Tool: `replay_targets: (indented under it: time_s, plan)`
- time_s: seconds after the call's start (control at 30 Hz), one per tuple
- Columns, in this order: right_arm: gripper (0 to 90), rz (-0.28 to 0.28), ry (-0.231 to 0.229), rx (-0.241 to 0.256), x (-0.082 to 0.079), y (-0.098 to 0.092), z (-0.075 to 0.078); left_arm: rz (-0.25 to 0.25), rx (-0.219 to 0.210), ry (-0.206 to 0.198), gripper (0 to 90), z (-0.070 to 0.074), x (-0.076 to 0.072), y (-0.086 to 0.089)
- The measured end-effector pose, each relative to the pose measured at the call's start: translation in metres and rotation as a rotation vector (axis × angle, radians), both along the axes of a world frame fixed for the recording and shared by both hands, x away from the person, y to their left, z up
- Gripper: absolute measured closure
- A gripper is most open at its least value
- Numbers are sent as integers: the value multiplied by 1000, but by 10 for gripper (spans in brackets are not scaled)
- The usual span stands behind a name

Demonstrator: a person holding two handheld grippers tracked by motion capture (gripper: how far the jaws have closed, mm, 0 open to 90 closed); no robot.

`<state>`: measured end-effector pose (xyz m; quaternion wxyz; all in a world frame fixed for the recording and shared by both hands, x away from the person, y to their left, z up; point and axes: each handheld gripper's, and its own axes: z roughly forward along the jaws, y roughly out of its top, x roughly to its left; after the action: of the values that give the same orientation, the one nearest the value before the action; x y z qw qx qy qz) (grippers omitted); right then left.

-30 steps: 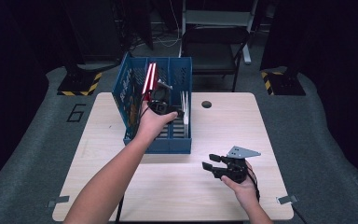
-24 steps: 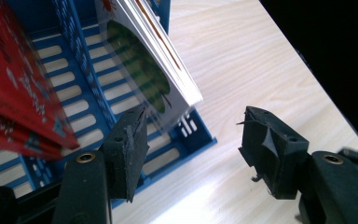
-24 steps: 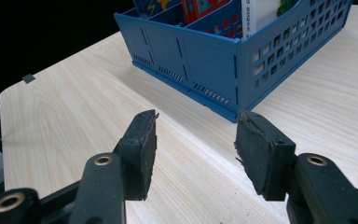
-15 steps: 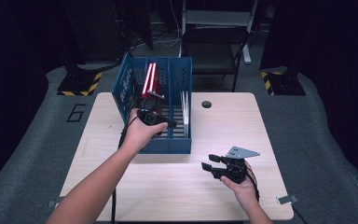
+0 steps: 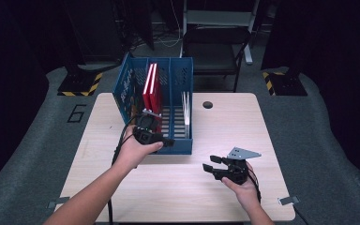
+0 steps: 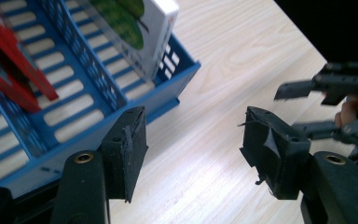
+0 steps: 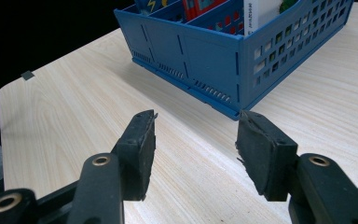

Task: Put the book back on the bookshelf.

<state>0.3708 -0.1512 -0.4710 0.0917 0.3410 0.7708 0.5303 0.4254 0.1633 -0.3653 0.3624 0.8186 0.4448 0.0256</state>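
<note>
A blue slotted file organizer (image 5: pixel 178 86) stands at the back of the wooden table (image 5: pixel 98 140). Two red books (image 5: pixel 150 89) lean in its middle bay, and a thin white book (image 5: pixel 186 108) stands in the right bay. My left gripper (image 5: pixel 165 139) hovers over the organizer's near rim, open and empty. In the left gripper view the gripper (image 6: pixel 193 126) shows the organizer (image 6: pixel 74 116), a red book (image 6: pixel 9 65) and the white book (image 6: pixel 140 28) beyond. My right gripper (image 5: pixel 214 169) rests low over the table's near right, open and empty. In the right gripper view the gripper (image 7: pixel 196 140) faces the organizer's corner (image 7: pixel 205 56).
A round cable hole (image 5: pixel 208 104) sits in the table behind the organizer's right side. A black chair (image 5: pixel 215 51) stands beyond the far edge. Bare wood (image 5: pixel 178 192) stretches between the two hands. The other hand's gripper (image 6: pixel 298 109) shows in the left gripper view.
My left hand has drawn back from the red books toward the organizer's near rim, with nothing in the gripper. The right gripper has stayed where it was.
</note>
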Motion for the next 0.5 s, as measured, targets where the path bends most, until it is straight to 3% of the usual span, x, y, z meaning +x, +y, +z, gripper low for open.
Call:
replay_targets:
  time_s: [0.13, 0.5]
  plan:
    - [468, 4, 1, 1, 0, 1, 0, 7, 0, -13, 397, -11, -7, 5]
    - [468, 2, 7, -3, -1, 3, -1, 11, 4, 2, 397, -54, -27, 22]
